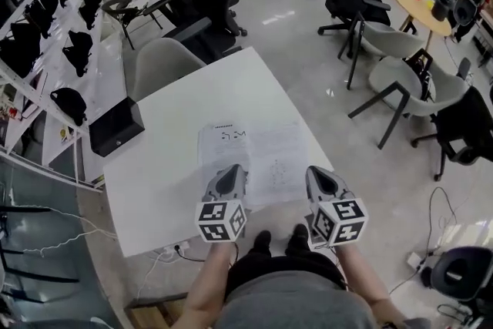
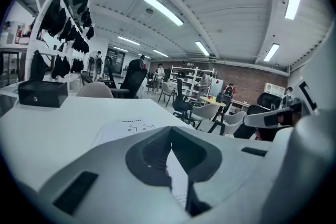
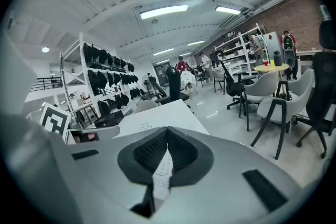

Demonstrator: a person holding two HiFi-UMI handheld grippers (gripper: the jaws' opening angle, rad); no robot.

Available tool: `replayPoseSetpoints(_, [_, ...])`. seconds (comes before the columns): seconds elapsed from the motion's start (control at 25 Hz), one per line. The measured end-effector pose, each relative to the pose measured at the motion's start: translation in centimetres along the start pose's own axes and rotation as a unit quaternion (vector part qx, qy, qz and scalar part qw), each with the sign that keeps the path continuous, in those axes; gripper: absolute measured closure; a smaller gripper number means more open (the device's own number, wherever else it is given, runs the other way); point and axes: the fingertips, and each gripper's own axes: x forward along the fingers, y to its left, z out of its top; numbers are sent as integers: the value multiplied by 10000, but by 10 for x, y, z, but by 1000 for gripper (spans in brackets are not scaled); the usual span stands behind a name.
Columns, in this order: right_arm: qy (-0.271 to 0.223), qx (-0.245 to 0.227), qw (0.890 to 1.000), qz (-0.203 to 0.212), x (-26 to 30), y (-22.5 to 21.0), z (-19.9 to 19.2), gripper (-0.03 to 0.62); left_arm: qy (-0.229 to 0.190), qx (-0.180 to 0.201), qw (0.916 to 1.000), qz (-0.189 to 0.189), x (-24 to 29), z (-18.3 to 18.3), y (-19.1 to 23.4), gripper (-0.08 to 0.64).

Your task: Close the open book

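The book (image 1: 254, 154) lies open and flat on the white table (image 1: 154, 166), near its front edge, with both pale pages facing up. Nothing of the closing is done yet: no page or cover is lifted.

My left gripper (image 1: 233, 169) is at the book's near left corner with its jaws pressed together and nothing between them. My right gripper (image 1: 318, 170) is just beside the near right edge, and its tips also meet on nothing. Whether either tip touches the paper, I cannot tell.

In the left gripper view the page (image 2: 131, 126) stretches ahead past my closed tips (image 2: 169, 128). The right gripper view shows the same (image 3: 167, 129).

I judge the whole job is still ahead: get under one side, swing it over, and press it down. A black box (image 1: 115, 127) sits well apart at the table's far left corner.
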Motion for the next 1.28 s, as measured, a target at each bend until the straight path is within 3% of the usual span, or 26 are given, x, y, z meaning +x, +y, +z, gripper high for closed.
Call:
replayPoseSetpoints(0.32, [180, -192, 9973, 683, 18, 6, 7, 588, -187, -317, 9975, 599, -19, -1, 9, 553])
replayPoseSetpoints(0.56, [443, -388, 9910, 1205, 29, 18, 1, 588, -134, -570, 9904, 1250, -43, -19, 20, 534])
replayPoseSetpoints(0.88, [831, -588, 9804, 1686, 32, 31, -14, 588, -116, -1521, 9744, 1653, -70, -53, 19, 456])
replayPoseSetpoints(1.28, [1159, -849, 9697, 1974, 32, 49, -30, 588, -131, -2537, 9512, 1751, -86, -92, 18, 425])
